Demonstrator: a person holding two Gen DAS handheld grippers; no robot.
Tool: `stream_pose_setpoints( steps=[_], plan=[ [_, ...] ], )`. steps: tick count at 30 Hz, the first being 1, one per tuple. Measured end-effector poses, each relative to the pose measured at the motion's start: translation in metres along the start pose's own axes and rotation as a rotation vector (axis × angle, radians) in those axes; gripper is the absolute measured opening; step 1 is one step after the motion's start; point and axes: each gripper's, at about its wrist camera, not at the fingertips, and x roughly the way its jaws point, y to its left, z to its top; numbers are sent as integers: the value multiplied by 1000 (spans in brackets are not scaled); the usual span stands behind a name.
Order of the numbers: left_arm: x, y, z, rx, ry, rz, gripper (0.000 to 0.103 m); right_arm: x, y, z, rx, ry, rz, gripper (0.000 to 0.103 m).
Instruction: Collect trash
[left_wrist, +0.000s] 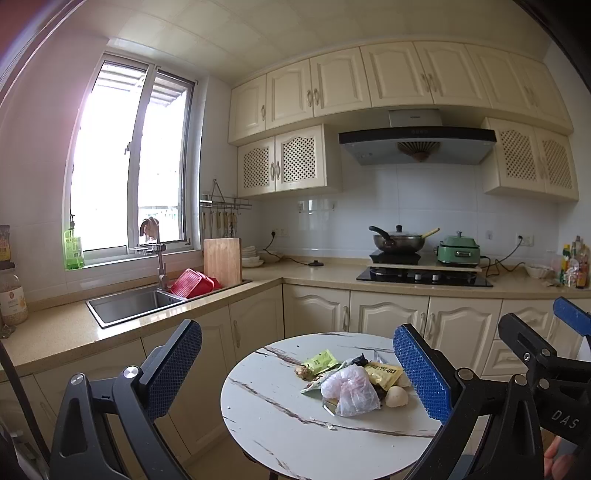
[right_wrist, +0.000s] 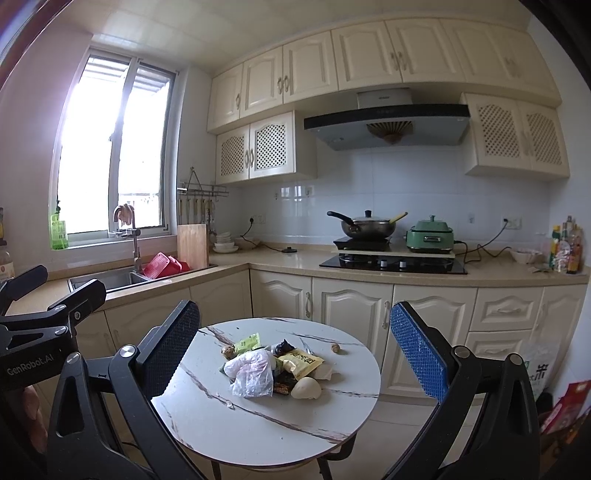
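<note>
A pile of trash lies on a round white marble-pattern table (left_wrist: 280, 428) (right_wrist: 221, 432): a crumpled clear plastic bag (left_wrist: 349, 391) (right_wrist: 253, 373), a green packet (left_wrist: 320, 361) (right_wrist: 248, 342), a yellow packet (left_wrist: 384, 373) (right_wrist: 301, 363), a pale eggshell-like piece (left_wrist: 397, 397) (right_wrist: 306, 388) and a small nut (right_wrist: 335, 348). My left gripper (left_wrist: 299, 373) is open and empty, held in the air before the table. My right gripper (right_wrist: 295, 354) is open and empty, also short of the pile. The right gripper shows at the right of the left wrist view (left_wrist: 546, 354).
An L-shaped beige counter (left_wrist: 325, 271) runs behind, with a sink (left_wrist: 129, 304), a red basket (left_wrist: 194, 283), a cutting board (left_wrist: 222, 260), a stove with a wok (left_wrist: 397, 240) and a green cooker (left_wrist: 460, 251). Cream cabinets stand below. Bags (right_wrist: 561, 402) lie on the floor at right.
</note>
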Motion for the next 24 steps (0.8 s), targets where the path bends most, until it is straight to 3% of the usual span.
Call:
stream_pose_setpoints(
  steps=[24],
  plan=[
    [5,-2,-1,4,11,1,103,1,2,-2,10,5,2,103]
  ],
)
